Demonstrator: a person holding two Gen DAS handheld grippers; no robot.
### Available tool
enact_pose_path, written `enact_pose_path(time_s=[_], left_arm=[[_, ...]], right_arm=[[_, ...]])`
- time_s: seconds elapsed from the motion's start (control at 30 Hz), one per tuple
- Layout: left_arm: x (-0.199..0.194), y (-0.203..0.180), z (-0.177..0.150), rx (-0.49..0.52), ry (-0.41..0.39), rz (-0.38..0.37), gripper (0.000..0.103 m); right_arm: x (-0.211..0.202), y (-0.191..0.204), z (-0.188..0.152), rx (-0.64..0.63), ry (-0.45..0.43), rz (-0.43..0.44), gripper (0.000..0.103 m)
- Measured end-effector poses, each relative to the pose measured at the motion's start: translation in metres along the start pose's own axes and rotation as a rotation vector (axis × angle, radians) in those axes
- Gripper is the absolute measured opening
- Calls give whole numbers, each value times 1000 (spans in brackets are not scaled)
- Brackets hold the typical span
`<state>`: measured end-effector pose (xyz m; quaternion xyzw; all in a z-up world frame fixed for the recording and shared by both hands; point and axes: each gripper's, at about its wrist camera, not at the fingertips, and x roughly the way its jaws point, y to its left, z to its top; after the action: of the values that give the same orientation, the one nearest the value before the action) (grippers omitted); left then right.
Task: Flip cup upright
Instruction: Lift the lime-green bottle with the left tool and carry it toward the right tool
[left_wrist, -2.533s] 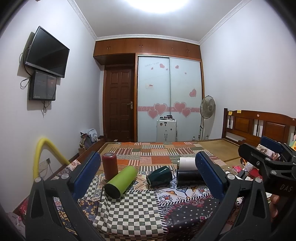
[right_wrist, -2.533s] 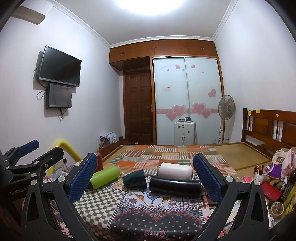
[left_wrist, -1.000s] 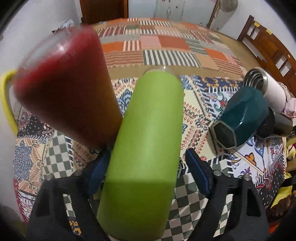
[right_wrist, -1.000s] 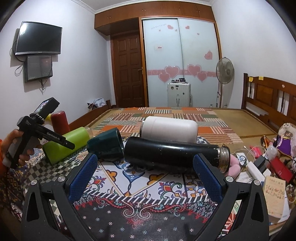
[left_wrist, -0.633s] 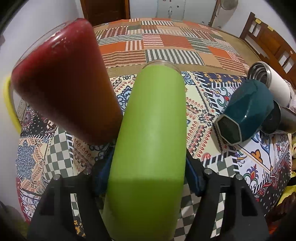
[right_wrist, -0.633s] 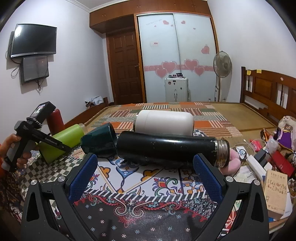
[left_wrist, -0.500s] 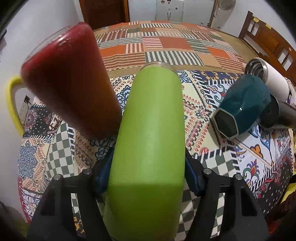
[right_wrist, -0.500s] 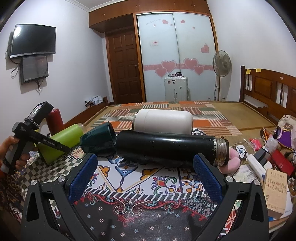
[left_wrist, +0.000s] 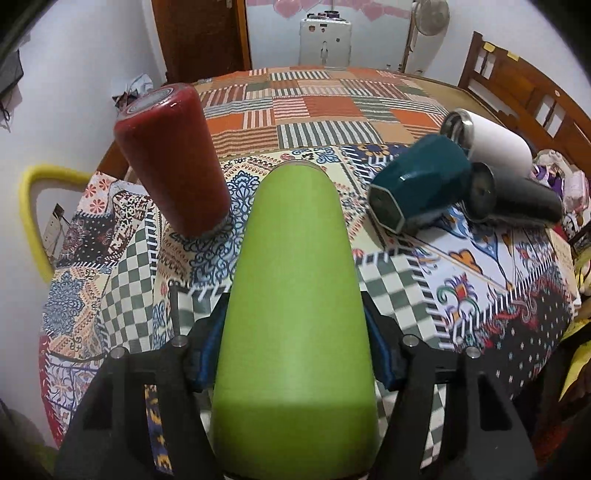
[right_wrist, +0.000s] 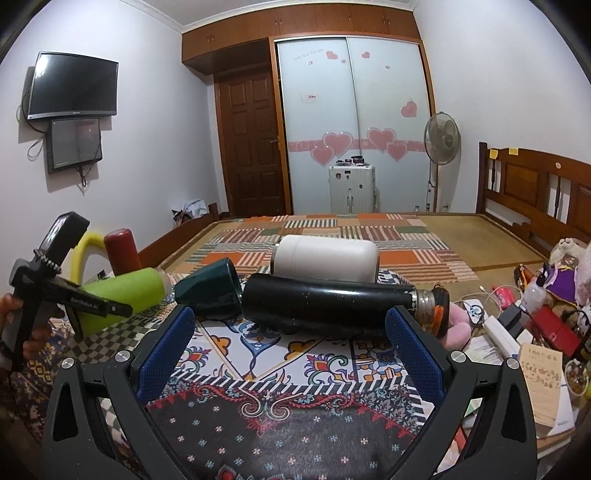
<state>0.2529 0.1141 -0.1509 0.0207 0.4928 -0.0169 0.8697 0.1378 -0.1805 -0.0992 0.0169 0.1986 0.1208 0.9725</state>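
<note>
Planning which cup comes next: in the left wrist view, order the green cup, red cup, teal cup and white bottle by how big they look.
1. green cup, though nearness inflates it
2. red cup
3. teal cup
4. white bottle, partly hidden

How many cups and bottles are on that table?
5: red cup standing far left, green cup held in the left jaws, teal cup, white flask and black flask lying right.
</note>
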Motion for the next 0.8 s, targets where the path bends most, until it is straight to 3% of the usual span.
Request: enact_pose_path(time_s=[0.47,0.8], left_arm=[[-61,-64,-44,92,-107,-72,64],[-51,-118,-51,161,-98,-130,64]], right_arm=[[-38,0,3,-8,-40,-13,103],[-54,-7,-2,-6,-48,-27,103]])
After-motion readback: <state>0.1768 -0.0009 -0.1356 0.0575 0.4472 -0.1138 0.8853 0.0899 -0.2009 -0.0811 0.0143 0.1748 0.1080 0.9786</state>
